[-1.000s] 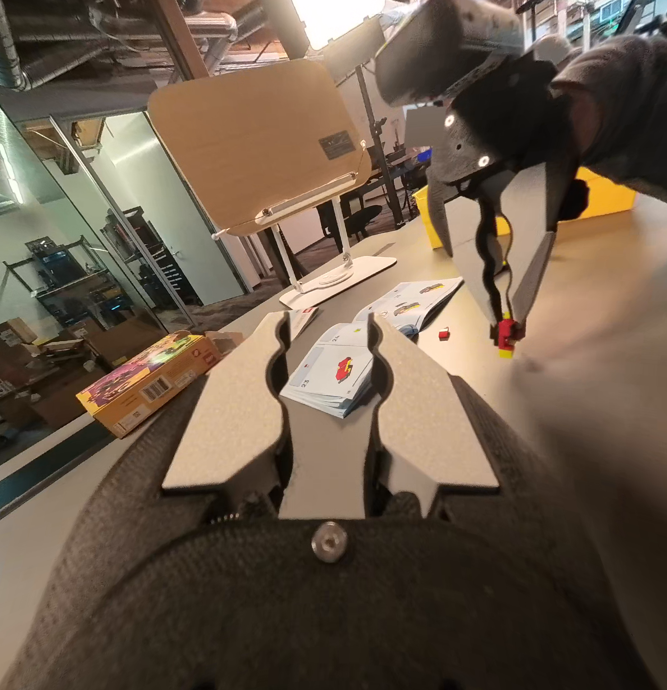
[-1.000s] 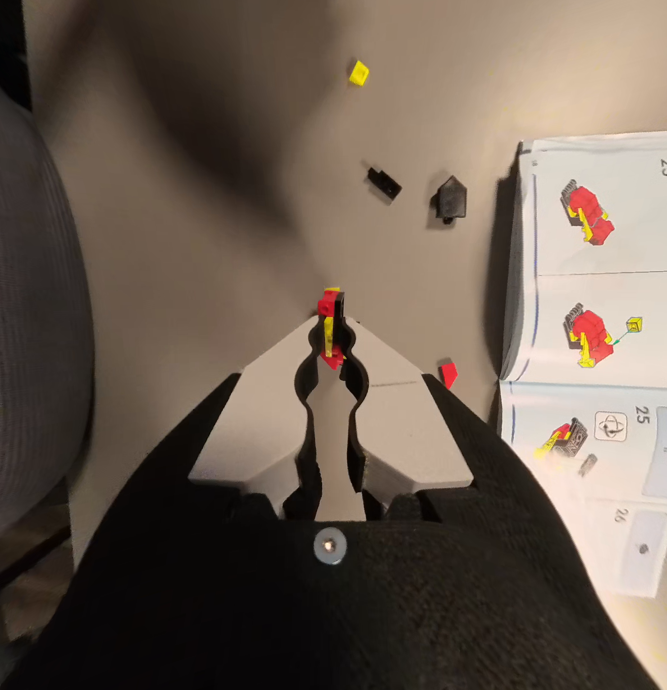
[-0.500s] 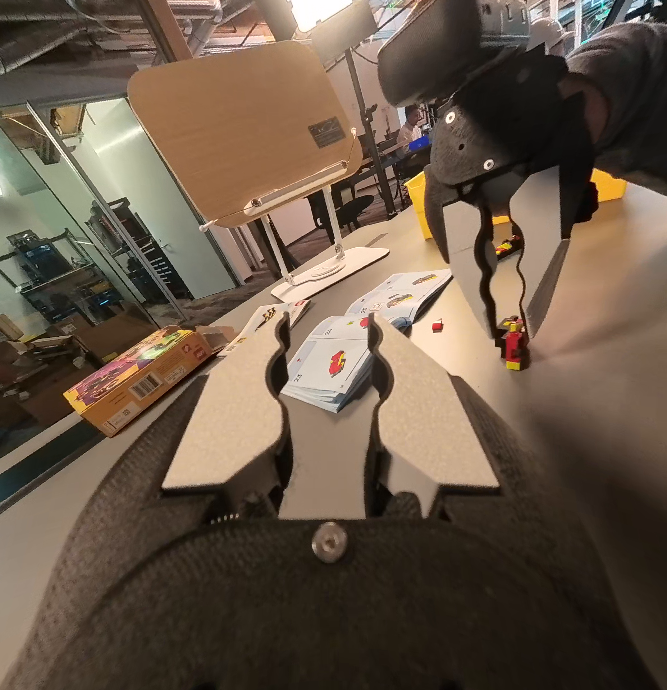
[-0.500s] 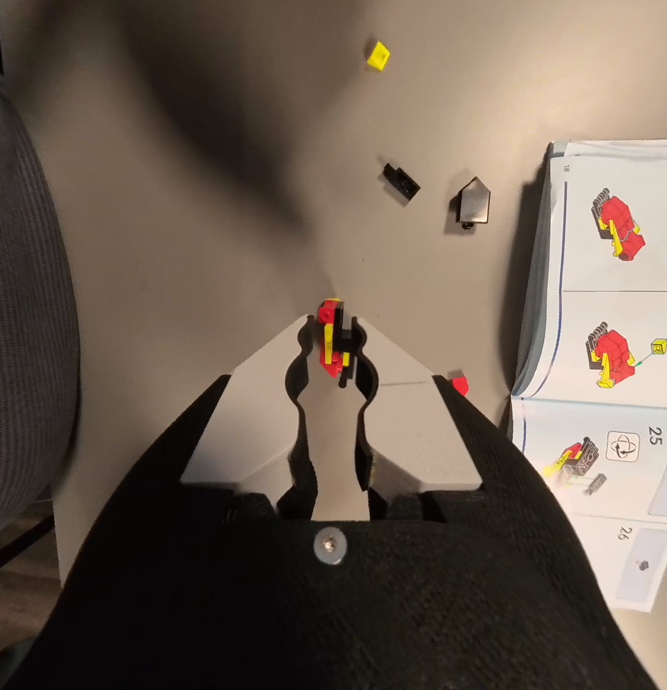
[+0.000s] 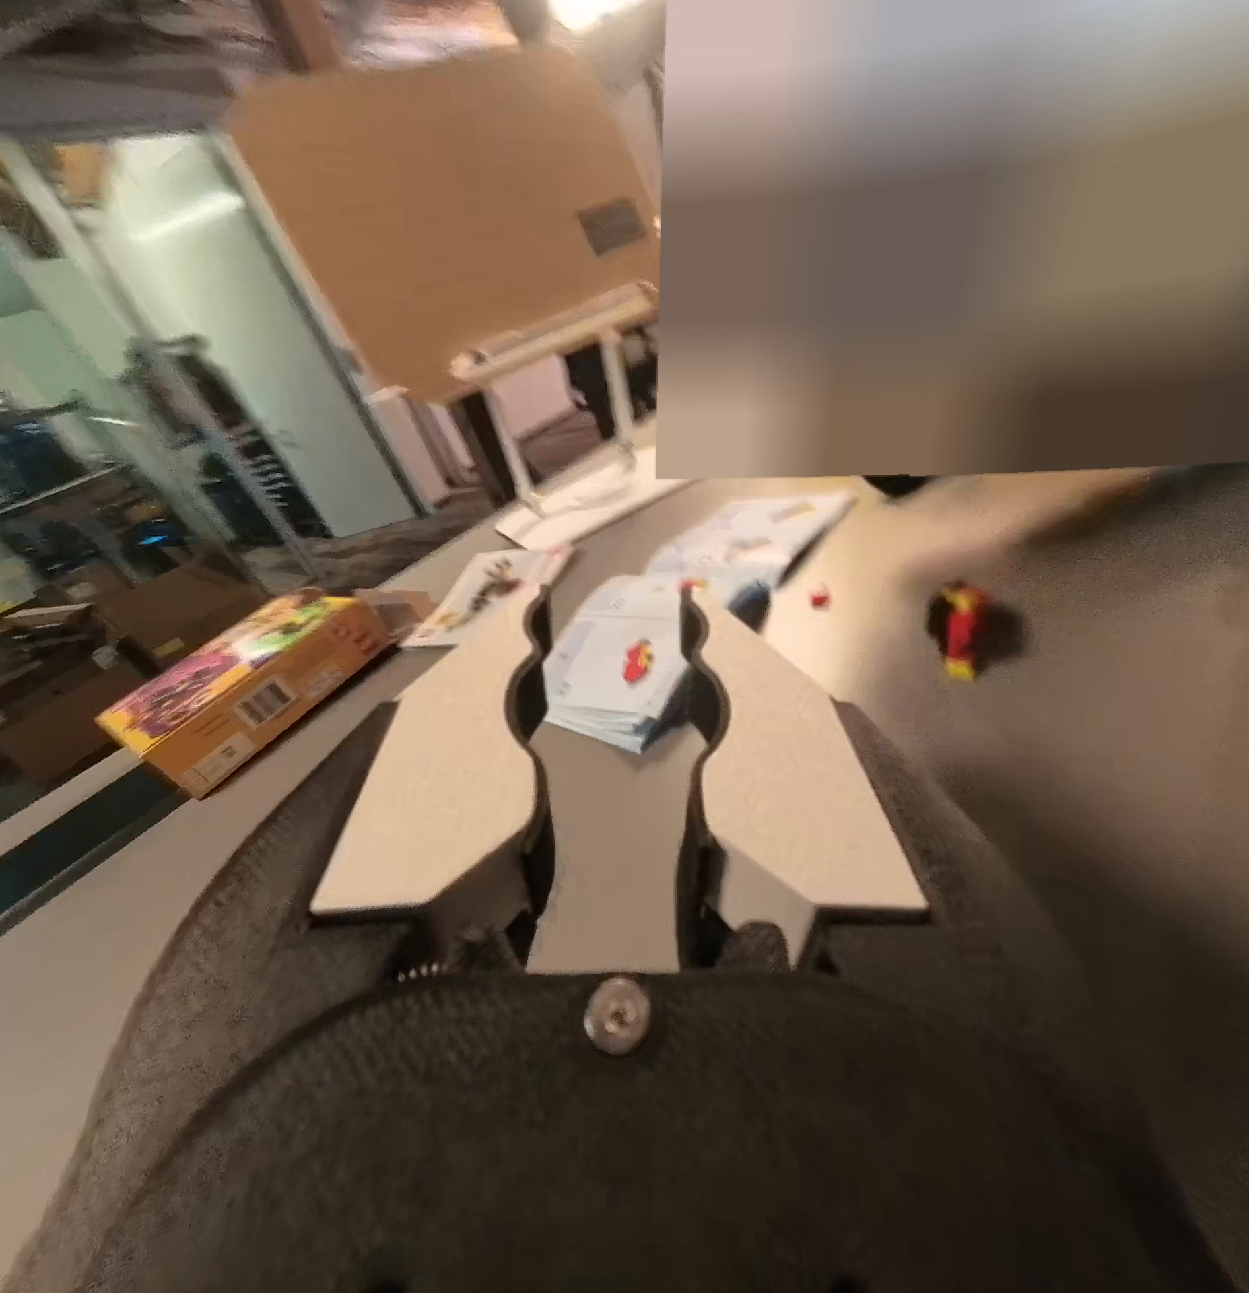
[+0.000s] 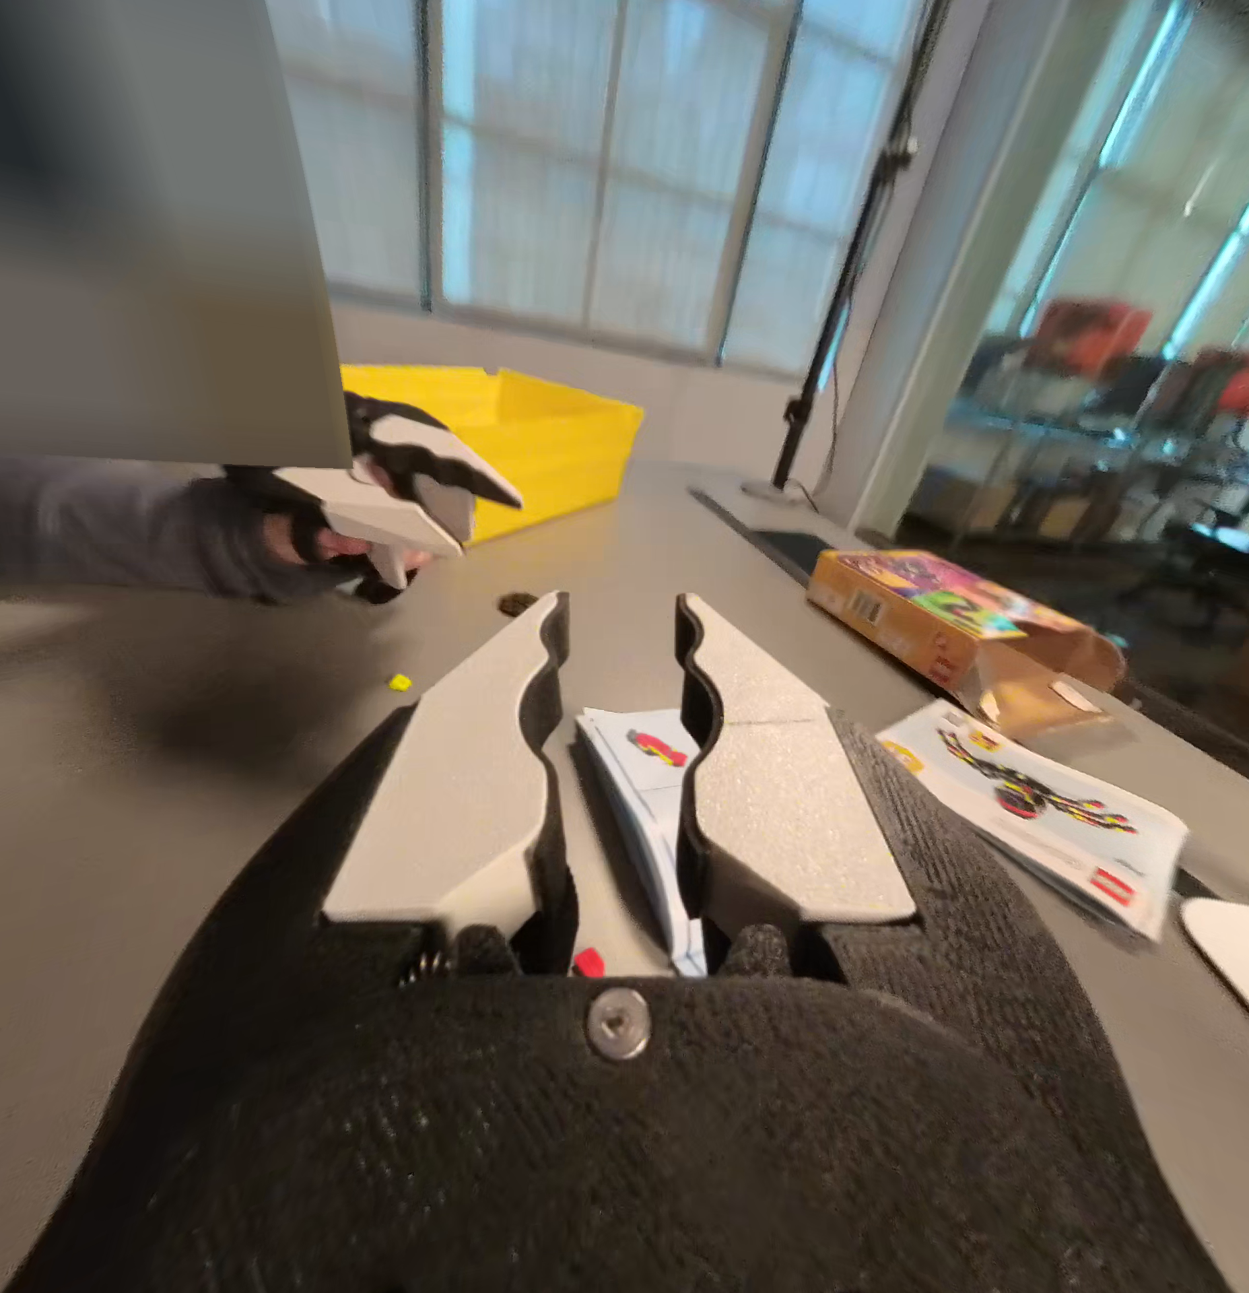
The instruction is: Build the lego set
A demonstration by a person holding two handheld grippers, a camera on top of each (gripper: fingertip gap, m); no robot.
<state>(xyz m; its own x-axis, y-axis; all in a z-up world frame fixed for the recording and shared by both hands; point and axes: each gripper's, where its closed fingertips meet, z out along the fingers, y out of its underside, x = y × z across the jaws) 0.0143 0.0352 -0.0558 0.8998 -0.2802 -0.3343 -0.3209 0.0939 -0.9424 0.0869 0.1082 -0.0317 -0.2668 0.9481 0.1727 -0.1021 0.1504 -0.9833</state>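
Right wrist view: right gripper (image 6: 621, 612) hovering level over the open booklet (image 6: 649, 762), jaws wide, gripping nothing. Left gripper (image 5: 616, 605) likewise gaping, pointing at booklet; red-yellow lego model (image 5: 964, 630) lying right of booklet.

The left wrist view sits low behind its own tool (image 5: 614, 616), looking nearly level across the worktop (image 5: 852, 630) toward a tilted wooden book stand (image 5: 439, 231) and glass partitions. The right wrist view, behind the right tool (image 6: 621, 609), looks level the other way, toward windows and a yellow bin (image 6: 537, 441). Both share the open instruction booklet (image 5: 621, 665) (image 6: 642, 762) and orange set box (image 5: 243, 686) (image 6: 915, 616).
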